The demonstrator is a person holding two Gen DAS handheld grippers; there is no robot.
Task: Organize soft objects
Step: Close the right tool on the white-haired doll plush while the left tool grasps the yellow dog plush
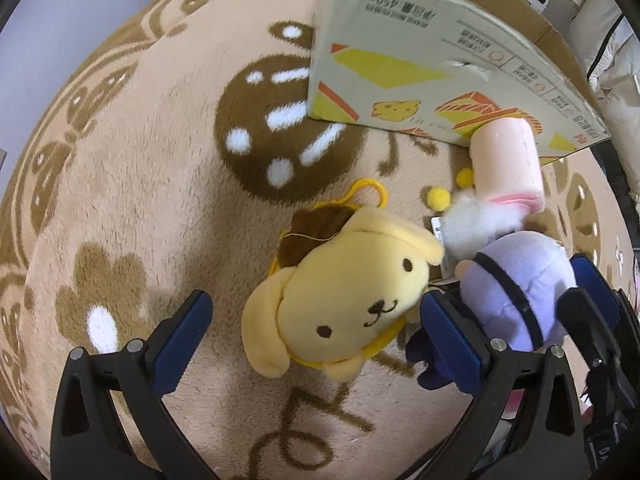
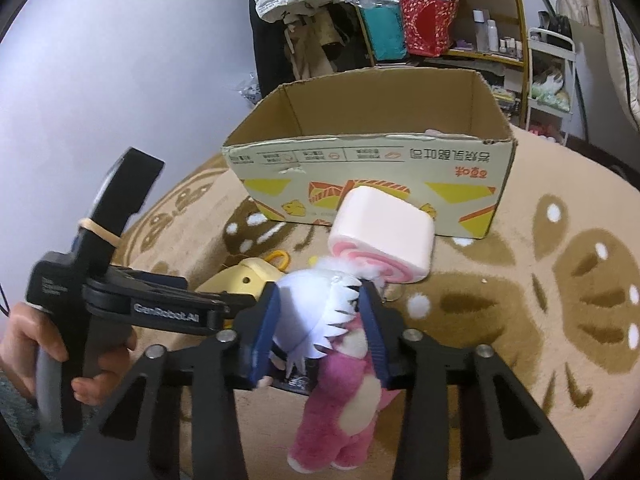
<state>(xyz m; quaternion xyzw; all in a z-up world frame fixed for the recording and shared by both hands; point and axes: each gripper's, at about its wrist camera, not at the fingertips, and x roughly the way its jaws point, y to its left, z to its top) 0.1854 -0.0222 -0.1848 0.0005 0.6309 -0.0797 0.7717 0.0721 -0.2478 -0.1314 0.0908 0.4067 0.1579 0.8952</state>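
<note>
A yellow dog plush (image 1: 344,292) lies face up on the rug, between the wide-apart fingers of my left gripper (image 1: 316,300), which is open and points down at it. In the right wrist view the same plush (image 2: 248,276) peeks out behind the left gripper (image 2: 224,304). My right gripper (image 2: 320,292) is shut on the head of a white-haired doll in a pink suit (image 2: 336,408); its blue pads press both sides. That doll's head (image 1: 520,280) shows at the right of the left wrist view. A pink roll-cake plush (image 2: 384,240) leans against the cardboard box (image 2: 360,160).
The open box (image 1: 420,60) stands on a beige rug with brown patterns (image 1: 160,160). Two small yellow pompoms (image 1: 438,198) lie near the roll-cake plush (image 1: 504,160). A person's hand (image 2: 24,344) grips the left tool. Cluttered shelves (image 2: 440,20) and a white cart (image 2: 552,80) stand behind.
</note>
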